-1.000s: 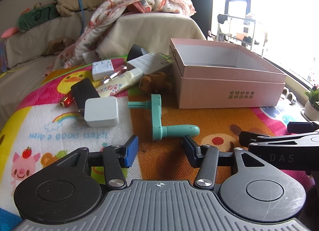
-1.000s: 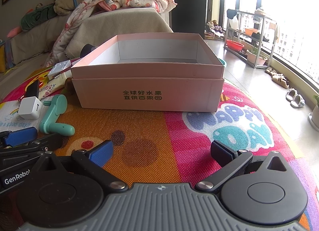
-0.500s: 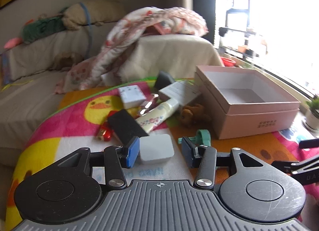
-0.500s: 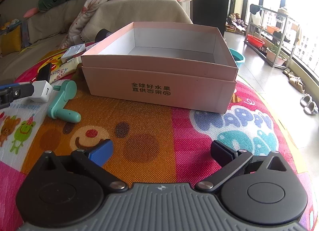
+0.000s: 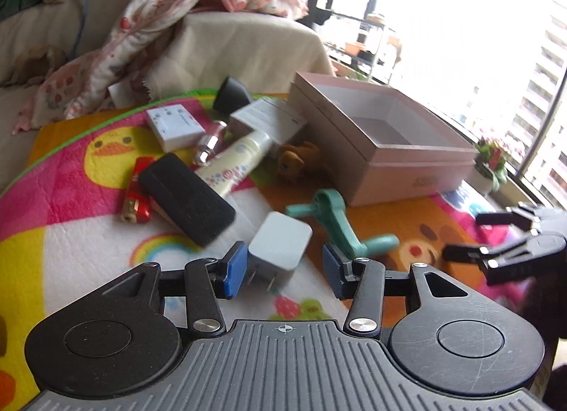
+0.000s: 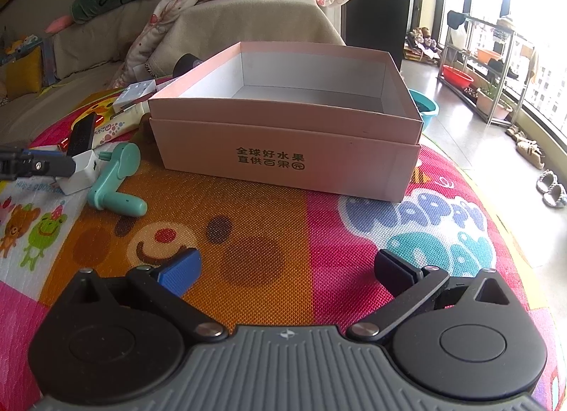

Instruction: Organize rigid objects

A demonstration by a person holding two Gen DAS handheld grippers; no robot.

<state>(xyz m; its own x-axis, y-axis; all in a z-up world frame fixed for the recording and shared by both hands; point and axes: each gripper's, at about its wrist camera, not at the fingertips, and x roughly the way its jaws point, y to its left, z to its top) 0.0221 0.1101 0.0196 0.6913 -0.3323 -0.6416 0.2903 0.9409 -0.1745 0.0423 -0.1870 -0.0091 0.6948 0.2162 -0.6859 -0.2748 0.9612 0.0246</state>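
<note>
Charger (image 5: 280,246) between left hand-held gripper (image 5: 283,269) fingers, spread; right hand-held gripper (image 6: 285,269) spread, well apart

The left wrist view looks from low over the mat (image 5: 88,233), close behind the charger (image 5: 280,246); the right wrist view faces the box (image 6: 283,159) squarely. Both share charger, crank (image 5: 336,219) and box

Matt pink cardboard box (image 6: 283,148); smooth white plastic charger (image 5: 280,246) with metal prongs; woven, textured mat (image 6: 283,233); glossy teal plastic crank (image 5: 340,226).
</note>
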